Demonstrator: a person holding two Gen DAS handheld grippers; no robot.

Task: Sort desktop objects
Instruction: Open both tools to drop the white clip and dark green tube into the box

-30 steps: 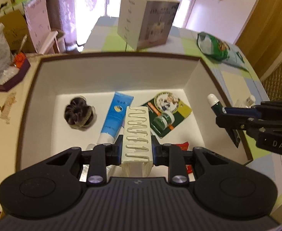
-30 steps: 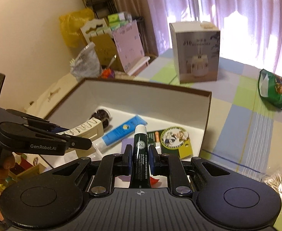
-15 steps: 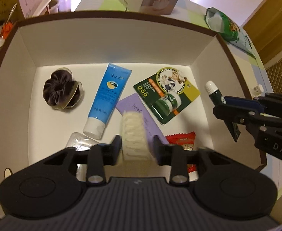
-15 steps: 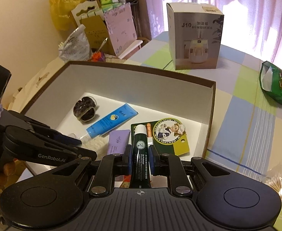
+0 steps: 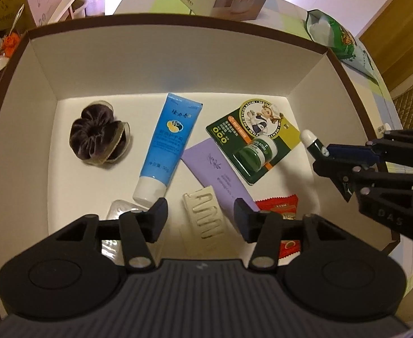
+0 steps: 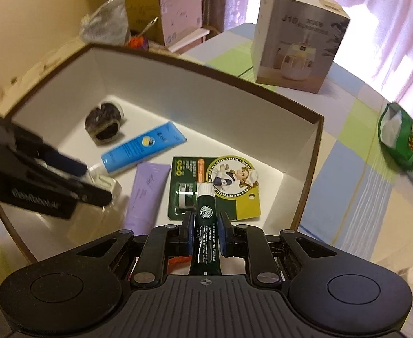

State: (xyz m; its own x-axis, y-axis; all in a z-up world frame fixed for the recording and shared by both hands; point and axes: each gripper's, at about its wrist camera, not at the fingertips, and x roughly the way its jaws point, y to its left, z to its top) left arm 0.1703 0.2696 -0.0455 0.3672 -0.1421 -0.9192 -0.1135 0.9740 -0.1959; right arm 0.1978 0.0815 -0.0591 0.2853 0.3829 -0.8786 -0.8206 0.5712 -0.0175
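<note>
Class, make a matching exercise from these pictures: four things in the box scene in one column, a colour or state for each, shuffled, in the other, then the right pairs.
Things:
1. hair scrunchie
2. hand cream tube
3. lip balm tube
4. hair clip

States:
A. clamped in the right gripper
B. blue, with a white cap
C. cream, lying between the left gripper's open jaws
D. dark brown, ruffled

Pairs: 1-D, 2-B, 3-A, 4-C
</note>
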